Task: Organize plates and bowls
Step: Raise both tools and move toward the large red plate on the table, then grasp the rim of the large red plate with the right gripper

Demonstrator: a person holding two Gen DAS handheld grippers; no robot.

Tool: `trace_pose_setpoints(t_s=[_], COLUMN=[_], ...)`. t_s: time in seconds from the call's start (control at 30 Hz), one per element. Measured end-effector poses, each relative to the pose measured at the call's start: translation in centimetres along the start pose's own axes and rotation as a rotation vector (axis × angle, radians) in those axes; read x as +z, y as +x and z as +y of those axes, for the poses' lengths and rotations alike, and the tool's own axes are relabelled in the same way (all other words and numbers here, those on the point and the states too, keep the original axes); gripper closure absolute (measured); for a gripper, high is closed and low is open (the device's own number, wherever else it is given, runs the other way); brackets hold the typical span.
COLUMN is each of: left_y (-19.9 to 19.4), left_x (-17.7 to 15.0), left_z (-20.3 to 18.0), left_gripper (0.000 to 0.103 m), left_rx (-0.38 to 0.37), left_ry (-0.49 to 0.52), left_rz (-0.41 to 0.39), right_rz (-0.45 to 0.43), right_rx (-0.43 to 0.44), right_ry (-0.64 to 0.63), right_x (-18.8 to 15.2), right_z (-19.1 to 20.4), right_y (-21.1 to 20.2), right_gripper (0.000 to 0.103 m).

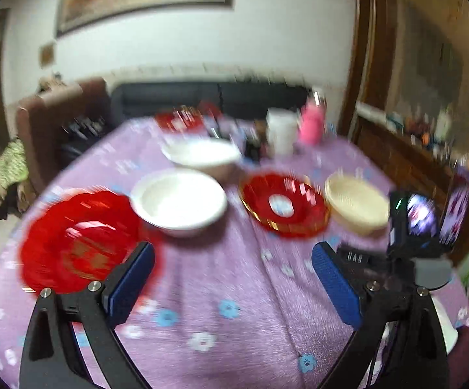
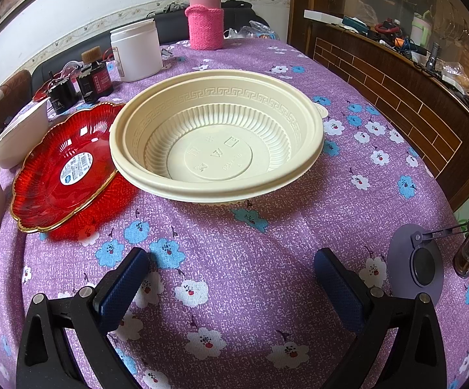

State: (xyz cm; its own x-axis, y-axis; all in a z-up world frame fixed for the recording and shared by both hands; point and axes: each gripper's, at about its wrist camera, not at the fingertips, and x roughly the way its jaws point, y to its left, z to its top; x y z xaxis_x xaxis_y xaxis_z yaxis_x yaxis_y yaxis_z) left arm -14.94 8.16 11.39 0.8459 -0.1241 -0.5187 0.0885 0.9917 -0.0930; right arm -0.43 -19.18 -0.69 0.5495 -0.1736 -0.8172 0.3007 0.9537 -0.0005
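Note:
The left wrist view is blurred. It shows a red scalloped plate [image 1: 78, 243] at the left, a white bowl [image 1: 179, 201], a second white bowl [image 1: 202, 155] behind it, a gold-rimmed red plate [image 1: 283, 204] and a cream bowl [image 1: 357, 204]. My left gripper [image 1: 232, 262] is open and empty above the cloth, its left finger over the red plate's edge. In the right wrist view the cream bowl [image 2: 216, 136] sits ahead of my open, empty right gripper [image 2: 231, 275], overlapping the gold-rimmed red plate [image 2: 65, 168]. White bowls [image 2: 20, 136] lie at the left edge.
The table wears a purple flowered cloth [image 2: 234, 291]. At the back stand a white jar [image 2: 137, 50], a pink-sleeved flask [image 2: 205, 16] and dark bottles [image 2: 95, 77]. A phone stand base [image 2: 419, 262] sits right. A wooden cabinet [image 2: 396, 81] runs along the right.

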Motion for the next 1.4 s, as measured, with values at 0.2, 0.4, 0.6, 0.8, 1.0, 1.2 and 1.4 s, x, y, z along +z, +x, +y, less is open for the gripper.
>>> trace_pose_setpoints(t_s=[0.2,0.4,0.6,0.8,1.0,1.2,1.4], left_y=[-4.3,-5.3,-8.8,-6.5,-5.4,-6.6,-6.1], left_x=[-0.3,-1.3,-0.5,-0.8,-2.1,-2.9,-1.5], left_z=[4.7,6.3,6.8,9.9,13.9,18.3,23.2], left_gripper=[0.0,0.0,0.0,0.0,0.0,0.0,0.0], left_rx=[0.039,0.065,0.09,0.078,0.085,0.214,0.179], left_ry=[-0.081,-0.069,-0.065,-0.173,-0.233,-0.25,-0.318], left_rz=[-0.017,-0.074,-0.22,-0.071,0.002,-0.038,-0.011], right_rz=[0.077,0.043,-0.108,-0.325,-0.246,-0.188,-0.066], right_rx=[0.008,-0.019,0.081,0.203,0.29,0.372,0.563], right_ry=[-0.014,-0.051,-0.034,-0.059,-0.121,-0.189,-0.256], right_x=[0.4,-2.5,-5.1,-5.8,-5.0,-5.8,-5.5], right_z=[0.1,0.0,0.1,3.0,5.7,9.4,15.8], right_y=[0.4,-2.7,-8.8,-14.7,-14.0,-13.2,-12.8], right_gripper=[0.001,0.002,0.005,0.004,0.004,0.004,0.017])
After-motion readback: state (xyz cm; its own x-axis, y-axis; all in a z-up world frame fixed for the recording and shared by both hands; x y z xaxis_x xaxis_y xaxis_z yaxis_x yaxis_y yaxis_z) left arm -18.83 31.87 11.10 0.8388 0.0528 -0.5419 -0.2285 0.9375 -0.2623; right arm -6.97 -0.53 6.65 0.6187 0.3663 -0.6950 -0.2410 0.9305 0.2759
